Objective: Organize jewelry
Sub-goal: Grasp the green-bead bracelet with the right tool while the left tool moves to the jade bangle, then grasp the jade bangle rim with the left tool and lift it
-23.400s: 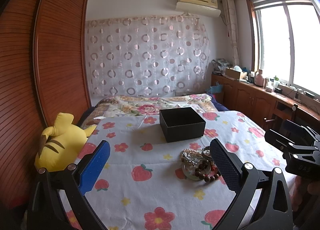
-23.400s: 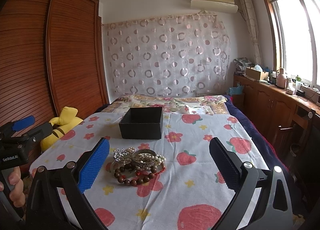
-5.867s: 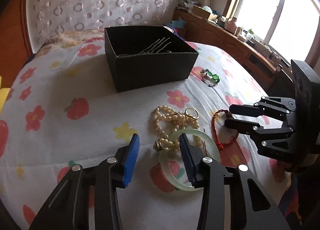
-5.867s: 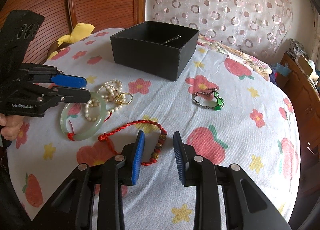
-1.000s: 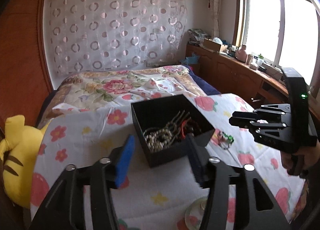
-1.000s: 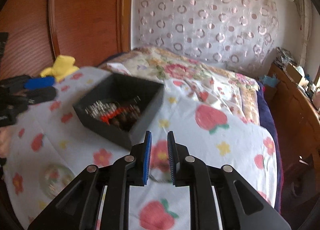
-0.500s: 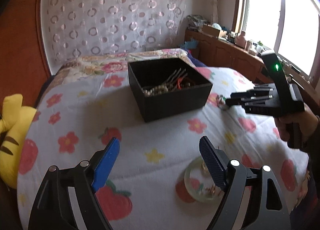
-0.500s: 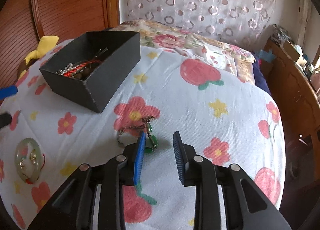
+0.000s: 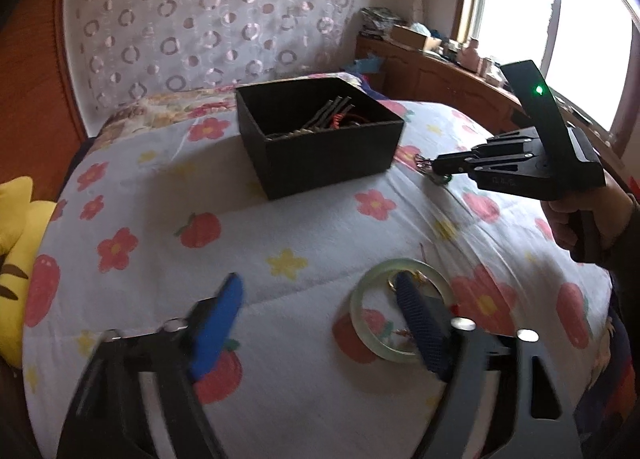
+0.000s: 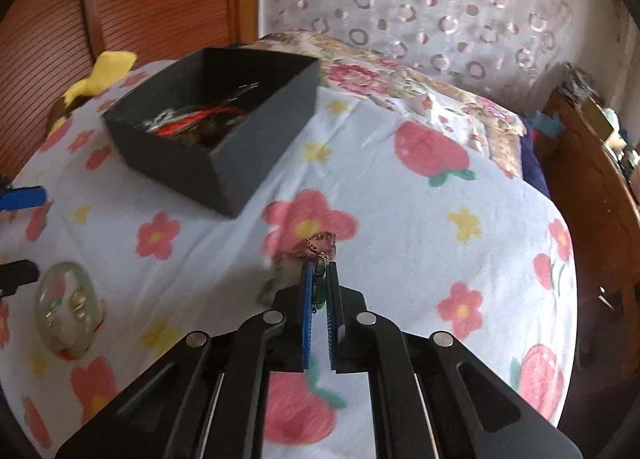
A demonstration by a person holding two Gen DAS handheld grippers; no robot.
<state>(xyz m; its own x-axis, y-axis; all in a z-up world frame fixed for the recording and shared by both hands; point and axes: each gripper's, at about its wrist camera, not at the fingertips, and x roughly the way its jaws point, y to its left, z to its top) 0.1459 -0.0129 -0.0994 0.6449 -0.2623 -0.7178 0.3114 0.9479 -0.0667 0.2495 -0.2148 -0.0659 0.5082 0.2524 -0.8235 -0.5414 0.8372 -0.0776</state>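
While my right gripper (image 10: 319, 279) pinches a silver chain bracelet with green stones (image 10: 320, 249) just above the flowered white bedsheet (image 10: 400, 219), my left gripper (image 9: 320, 299) hangs spread wide, one finger over a pale green jade bangle (image 9: 360, 299) lying flat. Between them, farther back, sits an open black cardboard box (image 9: 320, 163) holding hairpins, pearls and red cord. Bare sheet surrounds the box; a yellow plush toy (image 9: 16, 227) marks the bed's left edge.
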